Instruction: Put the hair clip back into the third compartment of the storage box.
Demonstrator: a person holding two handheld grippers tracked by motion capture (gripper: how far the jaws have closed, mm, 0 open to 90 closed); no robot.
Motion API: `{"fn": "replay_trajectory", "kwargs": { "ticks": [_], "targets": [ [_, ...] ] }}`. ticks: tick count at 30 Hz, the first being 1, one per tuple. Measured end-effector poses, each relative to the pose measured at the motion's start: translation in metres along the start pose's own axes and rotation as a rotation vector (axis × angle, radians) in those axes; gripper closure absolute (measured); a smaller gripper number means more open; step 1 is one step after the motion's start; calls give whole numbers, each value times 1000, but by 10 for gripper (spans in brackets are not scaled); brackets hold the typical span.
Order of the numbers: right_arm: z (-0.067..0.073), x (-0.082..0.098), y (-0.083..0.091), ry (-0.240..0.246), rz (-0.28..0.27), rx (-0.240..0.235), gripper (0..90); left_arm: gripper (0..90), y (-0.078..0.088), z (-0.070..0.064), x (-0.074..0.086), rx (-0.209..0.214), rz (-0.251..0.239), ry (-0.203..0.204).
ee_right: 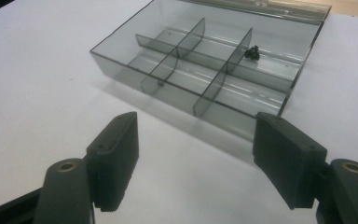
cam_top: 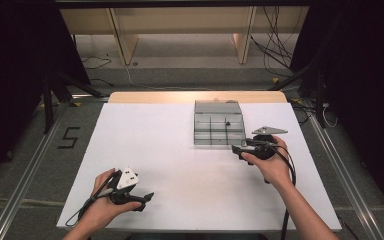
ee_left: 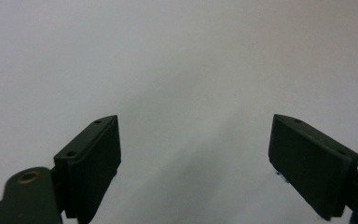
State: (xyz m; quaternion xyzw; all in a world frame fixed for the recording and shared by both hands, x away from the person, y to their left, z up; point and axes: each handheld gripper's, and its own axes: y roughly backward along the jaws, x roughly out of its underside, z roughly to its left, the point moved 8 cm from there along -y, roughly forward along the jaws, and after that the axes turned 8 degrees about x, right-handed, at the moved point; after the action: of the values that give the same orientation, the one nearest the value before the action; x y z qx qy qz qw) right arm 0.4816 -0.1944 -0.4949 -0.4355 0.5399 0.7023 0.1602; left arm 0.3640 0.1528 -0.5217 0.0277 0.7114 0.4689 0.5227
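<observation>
A clear smoky plastic box (cam_top: 219, 124) with several compartments and its lid folded back sits at the far right of the white table. In the right gripper view the box (ee_right: 205, 65) lies just ahead of the jaws. A small black part (ee_right: 251, 52) rests in one far compartment; in the high view the part (cam_top: 227, 122) is a dark speck. My right gripper (cam_top: 237, 149) hovers at the box's near right corner, open (ee_right: 196, 119), nothing between its jaws. My left gripper (cam_top: 147, 200) rests near the front left edge, open (ee_left: 196, 121) over bare table.
The white table top (cam_top: 170, 165) has a wooden strip along its far edge (cam_top: 195, 96). Each gripper trails a black cable (cam_top: 286, 210) toward the person. Dark floor with rails, loose cables and shelf legs surrounds the table.
</observation>
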Motion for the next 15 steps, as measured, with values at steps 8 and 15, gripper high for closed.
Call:
{"fn": "replay_trajectory", "kwargs": {
  "ticks": [8, 15],
  "targets": [
    [11, 19, 19, 13, -21, -25, 317, 166, 0, 0, 1, 0, 5, -4],
    [16, 35, 34, 30, -34, -46, 318, 166, 0, 0, 0, -1, 4, -3]
  ]
}}
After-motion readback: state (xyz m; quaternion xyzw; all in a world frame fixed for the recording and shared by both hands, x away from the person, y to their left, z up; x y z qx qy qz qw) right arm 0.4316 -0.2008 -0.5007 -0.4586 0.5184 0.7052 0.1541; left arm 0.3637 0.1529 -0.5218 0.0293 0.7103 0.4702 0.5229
